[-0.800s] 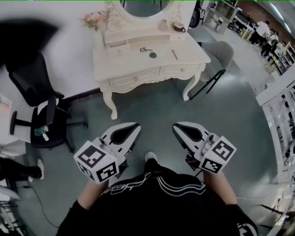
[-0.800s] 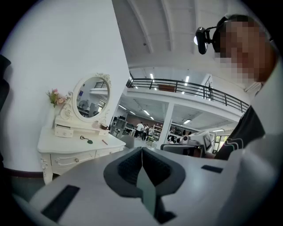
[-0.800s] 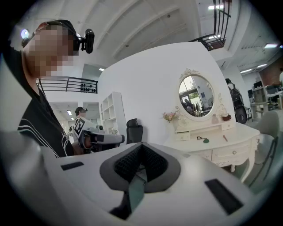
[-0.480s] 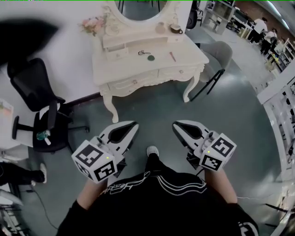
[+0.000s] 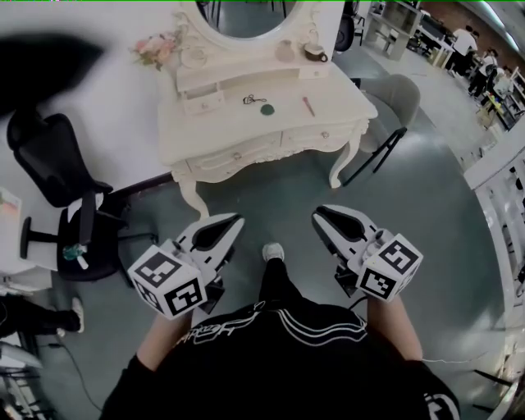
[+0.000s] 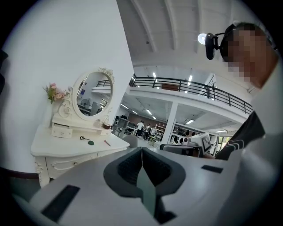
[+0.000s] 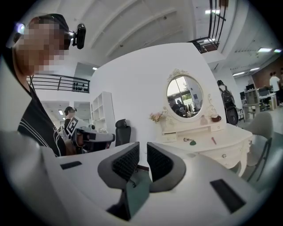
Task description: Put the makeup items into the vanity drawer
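While I stand back from the vanity [image 5: 271, 131], which lies at 12 o'clock from me across open floor, nothing of the task is done yet as far as I can judge. Both front drawers look shut and every item lies out on the tabletop. Left tongs [image 5: 233, 222] are clenched, pads meeting, nothing between them. Right tongs [image 5: 321, 216] are all but closed, only a thin slit between the pads, likewise empty. Both are held low at my waist, well apart from the vanity. Count of loose items on the tabletop: three. One dark looped tool [image 5: 248, 100], kind not clear from here. One green round compact [image 5: 267, 108] just beside it at 4 o'clock. One pink stick [image 5: 308, 106] further off at 3 o'clock, apart from the other two. Count of front drawers: two, the left drawer [image 5: 236, 154] and the right drawer [image 5: 324, 135], one knob each. On the raised shelf below the mirror [image 5: 246, 12] I count one cup [image 5: 315, 53] and one small jar [image 5: 285, 51]. Left to do: walk up, open a drawer, move all three items in, shut it.
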The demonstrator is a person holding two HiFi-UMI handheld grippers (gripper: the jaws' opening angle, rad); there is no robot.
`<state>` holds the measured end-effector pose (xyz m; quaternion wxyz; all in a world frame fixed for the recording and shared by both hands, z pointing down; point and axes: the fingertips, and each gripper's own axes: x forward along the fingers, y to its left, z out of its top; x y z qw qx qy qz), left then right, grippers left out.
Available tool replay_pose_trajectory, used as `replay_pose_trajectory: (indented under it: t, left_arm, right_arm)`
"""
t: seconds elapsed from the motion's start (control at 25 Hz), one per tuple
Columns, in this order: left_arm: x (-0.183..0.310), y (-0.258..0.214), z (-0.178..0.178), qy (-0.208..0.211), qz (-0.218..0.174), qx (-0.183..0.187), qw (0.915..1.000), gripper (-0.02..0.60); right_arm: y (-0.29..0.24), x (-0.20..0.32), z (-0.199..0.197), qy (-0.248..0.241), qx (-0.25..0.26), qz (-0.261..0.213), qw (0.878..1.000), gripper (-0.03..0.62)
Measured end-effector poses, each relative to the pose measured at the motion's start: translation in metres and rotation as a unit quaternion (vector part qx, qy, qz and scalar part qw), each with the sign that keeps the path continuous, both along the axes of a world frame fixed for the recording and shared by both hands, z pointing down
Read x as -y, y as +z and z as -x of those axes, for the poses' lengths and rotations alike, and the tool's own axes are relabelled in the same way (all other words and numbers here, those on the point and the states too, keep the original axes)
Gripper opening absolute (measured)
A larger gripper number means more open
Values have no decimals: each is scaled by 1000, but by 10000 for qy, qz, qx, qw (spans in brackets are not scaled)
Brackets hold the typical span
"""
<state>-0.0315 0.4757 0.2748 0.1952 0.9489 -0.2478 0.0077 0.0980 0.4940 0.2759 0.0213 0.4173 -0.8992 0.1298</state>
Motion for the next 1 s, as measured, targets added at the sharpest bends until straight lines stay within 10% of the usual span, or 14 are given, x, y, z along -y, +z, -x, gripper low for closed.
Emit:
replay_pose_trajectory:
  t: [1.0]
  left_arm:
    - [359, 29, -132, -253, 589, 52, 9979, 25]
  right_arm:
    - [41, 364, -137, -56, -127, 538, 9985, 209]
